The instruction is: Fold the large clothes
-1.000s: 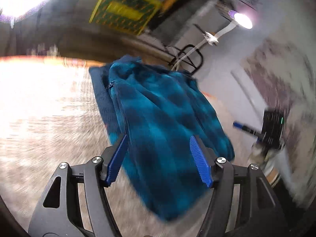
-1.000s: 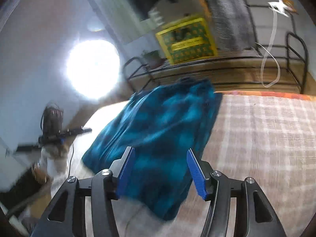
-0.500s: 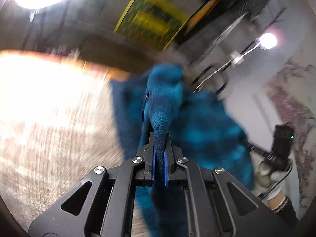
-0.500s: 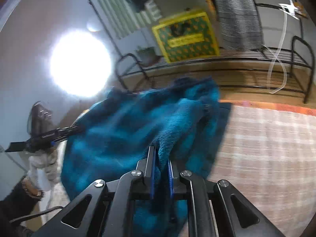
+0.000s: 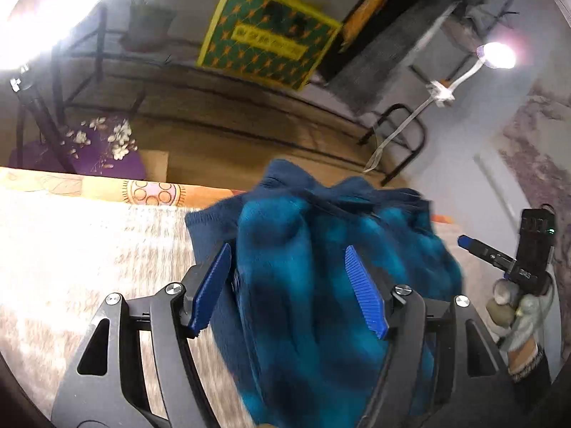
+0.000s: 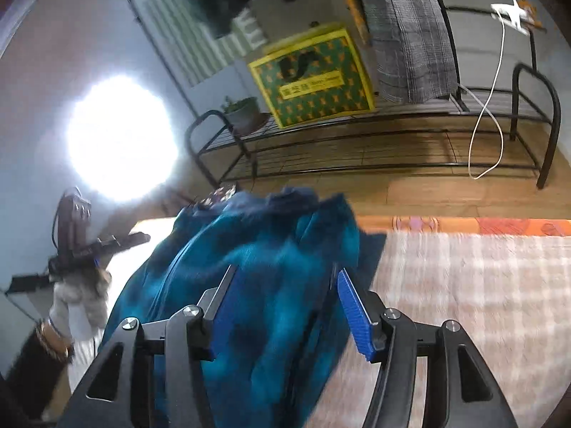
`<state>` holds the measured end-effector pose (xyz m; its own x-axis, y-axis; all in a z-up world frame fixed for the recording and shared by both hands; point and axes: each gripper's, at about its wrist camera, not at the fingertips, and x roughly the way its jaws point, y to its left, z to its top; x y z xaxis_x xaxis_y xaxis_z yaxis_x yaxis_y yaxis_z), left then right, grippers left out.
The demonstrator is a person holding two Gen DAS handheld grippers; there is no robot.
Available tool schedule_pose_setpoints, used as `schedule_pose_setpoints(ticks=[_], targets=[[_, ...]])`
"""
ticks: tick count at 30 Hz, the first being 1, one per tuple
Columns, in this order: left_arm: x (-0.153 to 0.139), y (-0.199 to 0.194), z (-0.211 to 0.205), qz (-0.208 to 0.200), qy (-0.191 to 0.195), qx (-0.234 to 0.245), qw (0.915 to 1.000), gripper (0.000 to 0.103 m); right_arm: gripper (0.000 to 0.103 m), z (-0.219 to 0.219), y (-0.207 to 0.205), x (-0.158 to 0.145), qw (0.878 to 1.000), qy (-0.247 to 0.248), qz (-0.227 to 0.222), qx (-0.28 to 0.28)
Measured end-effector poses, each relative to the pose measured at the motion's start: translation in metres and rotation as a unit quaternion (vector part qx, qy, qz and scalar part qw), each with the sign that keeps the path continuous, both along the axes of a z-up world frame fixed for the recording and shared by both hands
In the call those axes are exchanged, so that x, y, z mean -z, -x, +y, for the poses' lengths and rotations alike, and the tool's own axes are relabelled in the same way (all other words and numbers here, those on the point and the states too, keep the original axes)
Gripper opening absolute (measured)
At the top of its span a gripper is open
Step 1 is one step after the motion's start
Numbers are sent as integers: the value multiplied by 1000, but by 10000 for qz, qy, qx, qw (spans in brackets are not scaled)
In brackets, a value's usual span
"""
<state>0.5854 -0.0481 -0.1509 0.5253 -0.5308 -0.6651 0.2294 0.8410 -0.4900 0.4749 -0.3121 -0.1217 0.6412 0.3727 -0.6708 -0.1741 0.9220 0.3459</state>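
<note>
Nearest in the left wrist view, the left tool [image 5: 287, 287] is seen with its jaws opening and well apart; the fleece [image 5: 321, 267] lies between the pads but is not pressed by them. The same is seen in the right wrist view: the right tool [image 6: 285, 308] is opening, its pads spread to either side of the fleece [image 6: 257, 249], nothing gripped. Half a second ago both tools were clamped on pinched ridges of the cloth; a second ago both stood open over a flatter garment. A lift and release has therefore been made, and the blue fleece is now left bunched and humped on the checked blanket [image 6: 464, 303], its dark collar edge heaped at the far side. One fold is judged to have been laid, though untidily, so smoothing or a second fold is likely still needed. Beyond the bed, a black rack [image 6: 374, 149] with a yellow box [image 6: 310, 78] is seen on the wooden floor.
</note>
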Motion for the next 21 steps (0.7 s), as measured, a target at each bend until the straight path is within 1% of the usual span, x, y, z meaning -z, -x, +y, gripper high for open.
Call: schedule_pose_setpoints(ticks=[1,2,3,4,5,6,7,9,10,11,12,13,14,15,16,17,18,19,20,21], targets=[[5,-10,-5,92,62,-25,9999,68,58,3,-14,7,9999,70,71,71],[10,-16,-6,161,148,-59,9997,66,56,6,-26,14,9997,156,126,130],[16,-22,-8,165,231,-89,9996,49,49,8,-33,19,9995,215,188,165],[19,-25,-11,151,144,-101,9997,33,25,11,-43,26,9991,254,274,198],[22,-29,-15,146,-38,-64,9999,15,12,16,-51,33,9987,287,385,173],[23,-28,-15,140,-102,-85,9998,15,6,24,-59,38,9978,477,412,194],[26,-31,-13,127,-189,-233,9995,15,0,29,-63,38,9971,661,345,173],[35,-32,-8,243,-252,-377,9987,16,0,31,-71,38,9944,1006,251,229],[38,-30,-5,260,-209,-403,9986,17,0,25,-78,42,9940,951,386,373],[37,-29,-4,217,-134,-397,9989,21,0,21,-80,46,9945,829,497,411],[34,-25,1,136,-68,-406,9991,26,0,19,-79,47,9949,774,510,396],[31,-22,7,74,-16,-429,9990,37,5,19,-76,46,9954,777,468,315],[28,-21,13,58,34,-449,9990,53,13,18,-72,44,9956,792,438,257],[25,-22,22,48,188,-479,9987,62,17,14,-69,41,9963,728,401,228],[22,-21,33,3,392,-555,9977,63,32,9,-68,38,9974,561,381,236],[21,-21,45,-16,520,-686,9963,66,68,2,-65,36,9977,458,356,358],[22,-23,52,62,577,-768,9954,68,83,-4,-61,35,9976,372,299,505],[24,-25,57,140,674,-806,9944,69,92,-11,-58,34,9976,256,215,612],[29,-28,63,282,900,-767,9926,74,92,-16,-55,35,9975,146,148,669],[32,-32,64,386,980,-712,9919,78,92,-19,-55,38,9979,18,173,631]])
